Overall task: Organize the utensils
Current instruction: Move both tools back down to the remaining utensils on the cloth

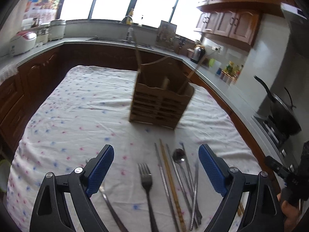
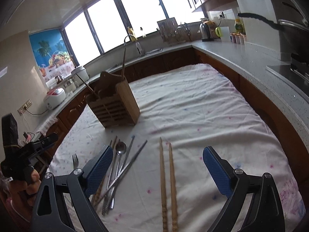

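- Your left hand-held gripper (image 1: pixel 156 171) hovers with its blue-padded jaws spread wide and empty; directly between and below them lie a steel four-tined fork (image 1: pixel 146 181), a pale wooden chopstick (image 1: pixel 170 179) beside a steel one, and a small dark-bowled metal spoon (image 1: pixel 178 154) resting across crossed metal chopsticks (image 1: pixel 193 189).
- Your right hand-held gripper (image 2: pixel 158 171) is likewise parted and holds nothing; a pair of turned light-wood chopsticks (image 2: pixel 168 183) lies between its jaws, almost parallel.
- The slatted brown wooden utensil caddy (image 1: pixel 160 102) stands upright ahead of both grippers, well beyond the loose items, with a few sticks already leaning in it.
- Risk, tangled pile: closing on the overlapped spoon and metal chopsticks would likely drag neighbours or pinch two at once.
- Risk, thin flat pieces: pads may scrape the flower-print white cloth (image 1: pixel 77 106) on the table and bunch it, shifting everything.
- Risk, paired sticks: gripping off-centre would let one swing or slip free.
- Risk, insertion: a long stick may catch the caddy rim, or the leaning sticks, and tip it.
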Tool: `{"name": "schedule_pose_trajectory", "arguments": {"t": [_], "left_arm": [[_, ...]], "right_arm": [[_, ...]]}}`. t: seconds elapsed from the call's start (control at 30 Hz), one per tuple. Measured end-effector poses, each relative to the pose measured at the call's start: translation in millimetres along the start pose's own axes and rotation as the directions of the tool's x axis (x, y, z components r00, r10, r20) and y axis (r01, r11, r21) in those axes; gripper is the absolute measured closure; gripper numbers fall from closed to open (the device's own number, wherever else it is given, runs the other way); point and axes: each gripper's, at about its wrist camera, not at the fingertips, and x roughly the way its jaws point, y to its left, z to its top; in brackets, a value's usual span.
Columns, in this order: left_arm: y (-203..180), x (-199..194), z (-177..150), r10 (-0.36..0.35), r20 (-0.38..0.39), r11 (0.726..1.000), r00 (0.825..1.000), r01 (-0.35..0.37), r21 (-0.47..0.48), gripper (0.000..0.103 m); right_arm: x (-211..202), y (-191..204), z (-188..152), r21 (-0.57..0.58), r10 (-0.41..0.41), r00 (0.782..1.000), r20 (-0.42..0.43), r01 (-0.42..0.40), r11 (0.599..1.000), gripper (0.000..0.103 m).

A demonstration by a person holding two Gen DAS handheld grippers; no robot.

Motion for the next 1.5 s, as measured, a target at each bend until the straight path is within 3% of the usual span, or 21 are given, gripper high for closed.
{"name": "schedule_pose_trajectory", "arguments": {"t": [0.13, 0.33, 0.47, 0.57, 0.8, 1.0, 1.27, 1.5], "left_arm": [[-17, 9, -1, -0.018, -0.023, 0.999, 1.0, 0.019, 0.045, 0.015], [-41, 28, -1, -0.048, -0.088, 0.99, 0.995, 0.059, 0.128, 0.02], [-57, 53, 0, -0.073, -0.162, 0.979, 0.984, 0.102, 0.175, 0.034], [-66, 75, 5, -0.078, -0.217, 0.973, 0.973, 0.122, 0.197, 0.042], [-93, 137, 11, -0.058, -0.34, 0.946, 0.939, 0.161, 0.283, 0.054], [-105, 184, 13, -0.026, -0.411, 0.928, 0.911, 0.176, 0.33, 0.072], [-106, 220, 9, -0.005, -0.462, 0.922, 0.887, 0.182, 0.341, 0.078], [-113, 226, 10, 0.019, -0.479, 0.909, 0.878, 0.184, 0.374, 0.08]], "right_arm": [[9, -4, -2, -0.006, -0.01, 0.999, -0.039, 0.01, 1.0, 0.01], [28, -12, -4, -0.007, -0.002, 0.994, -0.105, 0.001, 1.0, 0.038], [43, -19, -4, 0.01, 0.012, 0.989, -0.15, -0.011, 1.0, 0.059], [54, -25, -4, 0.021, 0.014, 0.984, -0.18, -0.01, 1.0, 0.066], [73, -33, -6, 0.018, 0.013, 0.973, -0.231, -0.01, 1.0, 0.07], [91, -31, -6, 0.0, 0.011, 0.963, -0.269, -0.012, 1.0, 0.072], [121, -23, -10, -0.074, -0.025, 0.941, -0.339, 0.0, 0.997, 0.078], [132, -1, -12, -0.273, -0.153, 0.934, -0.324, 0.062, 0.96, 0.085]]}}
